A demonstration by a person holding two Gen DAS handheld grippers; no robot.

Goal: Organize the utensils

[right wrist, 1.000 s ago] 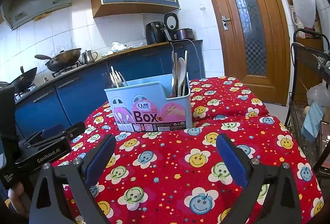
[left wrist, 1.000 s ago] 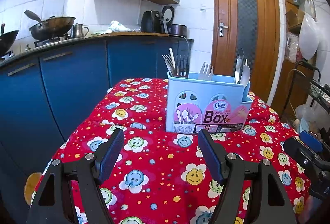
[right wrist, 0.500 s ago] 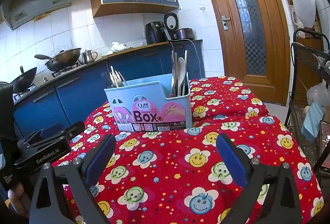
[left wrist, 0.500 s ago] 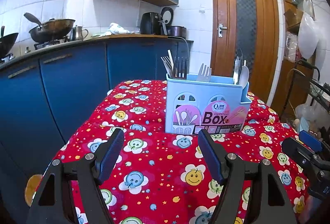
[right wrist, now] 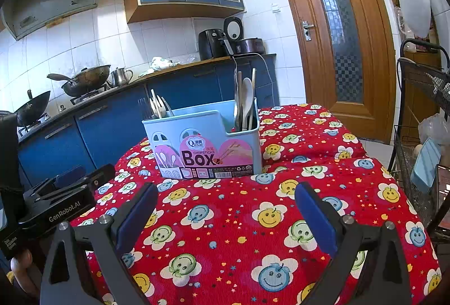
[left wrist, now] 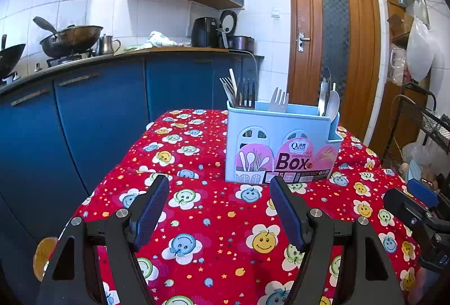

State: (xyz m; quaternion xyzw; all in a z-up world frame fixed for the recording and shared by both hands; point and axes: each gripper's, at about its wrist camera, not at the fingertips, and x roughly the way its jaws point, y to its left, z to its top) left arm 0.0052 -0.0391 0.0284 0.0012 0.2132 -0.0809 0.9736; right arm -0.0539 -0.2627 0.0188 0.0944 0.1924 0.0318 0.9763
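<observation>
A light blue utensil box [left wrist: 281,144] stands upright on the red smiley tablecloth [left wrist: 225,234]; it also shows in the right wrist view [right wrist: 205,144]. Forks [left wrist: 244,92] and chopsticks stand in its left compartment, a white fork [left wrist: 278,101] in the middle, spoons [left wrist: 329,102] at the right. In the right wrist view the spoons and chopsticks [right wrist: 246,99] stand in the right compartment. My left gripper [left wrist: 219,209] is open and empty, short of the box. My right gripper [right wrist: 225,209] is open and empty, also short of it.
Blue kitchen cabinets [left wrist: 98,113] with woks on a stove run along the left. A wooden door [left wrist: 334,38] is behind the table. A wire rack [right wrist: 422,136] stands at the right. Each gripper shows at the edge of the other's view: the right one [left wrist: 416,209], the left one [right wrist: 56,198].
The left gripper's view has shifted slightly, the box sitting a little lower in frame. The right gripper has not moved.
</observation>
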